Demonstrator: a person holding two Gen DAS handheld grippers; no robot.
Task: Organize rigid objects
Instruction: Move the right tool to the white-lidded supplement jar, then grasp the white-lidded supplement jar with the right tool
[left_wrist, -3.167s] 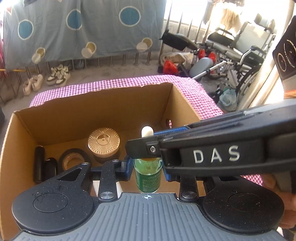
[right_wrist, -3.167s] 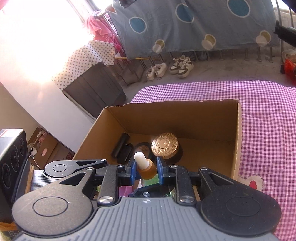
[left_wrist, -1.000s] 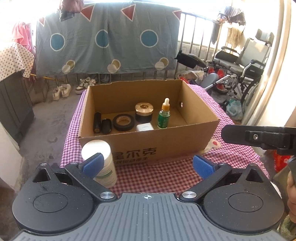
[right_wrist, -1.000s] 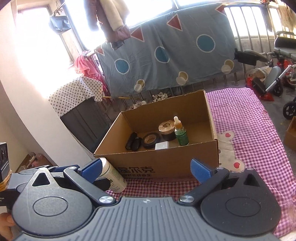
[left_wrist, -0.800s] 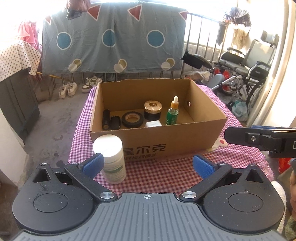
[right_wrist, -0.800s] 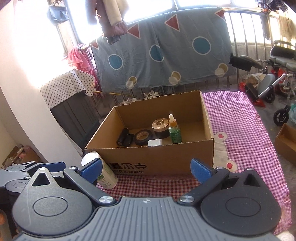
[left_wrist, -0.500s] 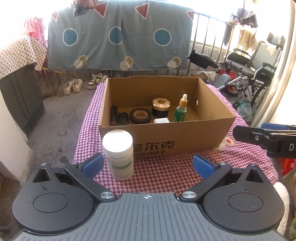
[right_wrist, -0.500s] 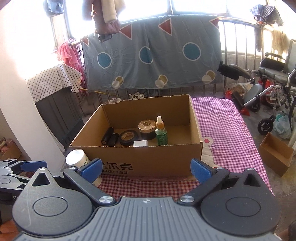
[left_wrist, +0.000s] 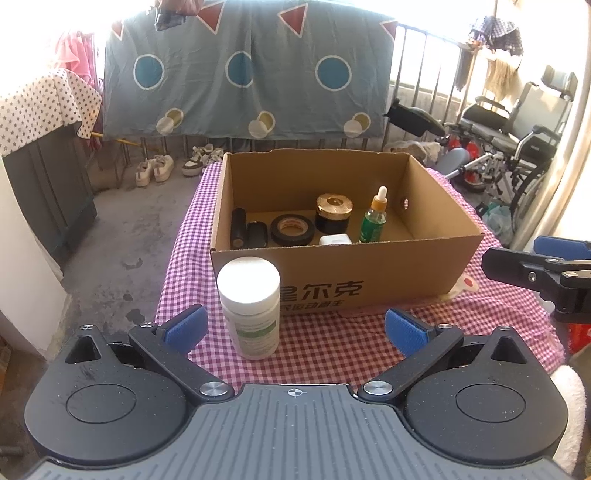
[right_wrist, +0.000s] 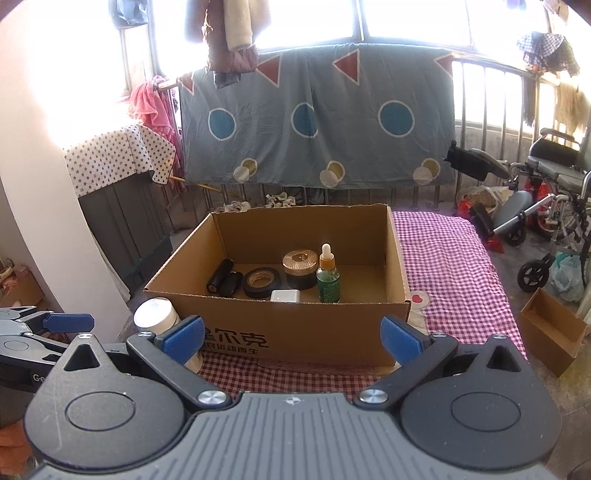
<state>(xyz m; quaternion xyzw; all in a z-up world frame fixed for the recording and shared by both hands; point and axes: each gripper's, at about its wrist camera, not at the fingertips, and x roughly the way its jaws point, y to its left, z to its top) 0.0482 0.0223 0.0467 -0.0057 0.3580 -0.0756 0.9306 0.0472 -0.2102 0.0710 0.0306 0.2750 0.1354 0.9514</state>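
A cardboard box (left_wrist: 369, 280) (right_wrist: 295, 325) stands on the checked tablecloth (left_wrist: 332, 343). Inside it are a green dropper bottle (left_wrist: 375, 221) (right_wrist: 328, 275), a gold-lidded jar (left_wrist: 333, 212) (right_wrist: 300, 267), a black tape roll (left_wrist: 292, 229) (right_wrist: 262, 282), a small white block (left_wrist: 335, 240) (right_wrist: 285, 296) and two black cylinders (left_wrist: 247, 232) (right_wrist: 225, 282). A white pill bottle (left_wrist: 249, 301) (right_wrist: 159, 319) stands upright outside, in front of the box's left corner. My left gripper (left_wrist: 293, 328) is open and empty, just short of the pill bottle. My right gripper (right_wrist: 291, 334) is open and empty, back from the box.
The right gripper's finger (left_wrist: 535, 269) shows at the right edge of the left wrist view. A wheelchair (left_wrist: 517, 140) stands right of the table, a small cardboard box (right_wrist: 552, 332) on the floor, a dark cabinet (left_wrist: 44, 192) at left. A blue sheet (left_wrist: 240, 74) hangs behind.
The dropper bottle was let go and stands in the box. Both grippers opened and pulled back from the box; the pill bottle came into view in front of it.
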